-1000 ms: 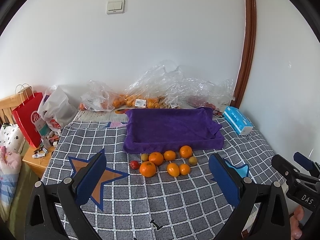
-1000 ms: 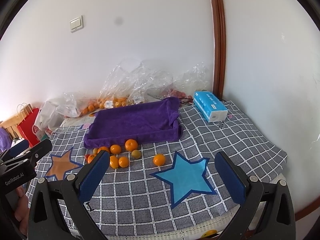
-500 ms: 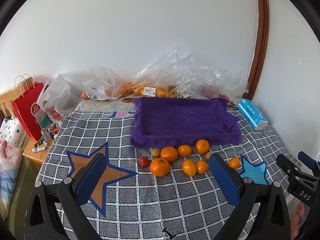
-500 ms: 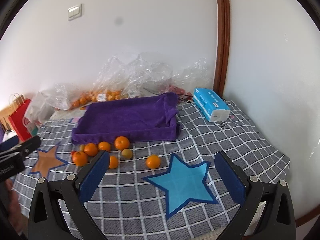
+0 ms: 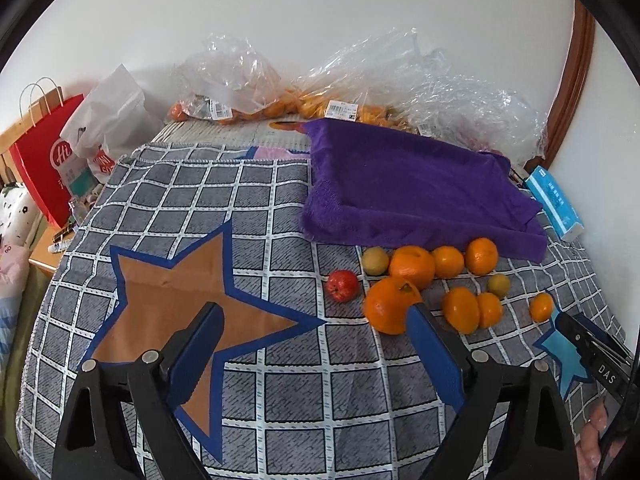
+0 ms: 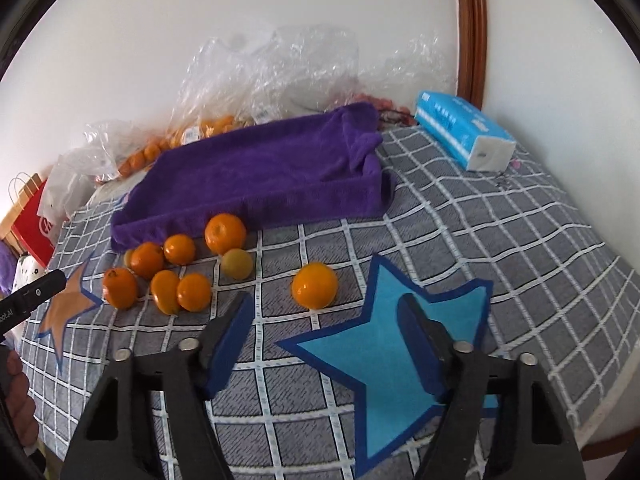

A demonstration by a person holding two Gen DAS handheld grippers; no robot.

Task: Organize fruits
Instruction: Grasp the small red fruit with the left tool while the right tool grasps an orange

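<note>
I have brought both tongs, left (image 5: 316,344) and right (image 6: 326,334), lower and nearer the oranges (image 6: 314,285); both gape, released, nothing sorted yet.

My left claw's camera looks low and forward over the brown star (image 5: 176,304); my right claw's camera looks forward over the blue star (image 6: 384,356). Both face the wall and share the purple tray (image 5: 416,184) (image 6: 256,176) and the oranges (image 5: 412,266) (image 6: 226,234).
</note>
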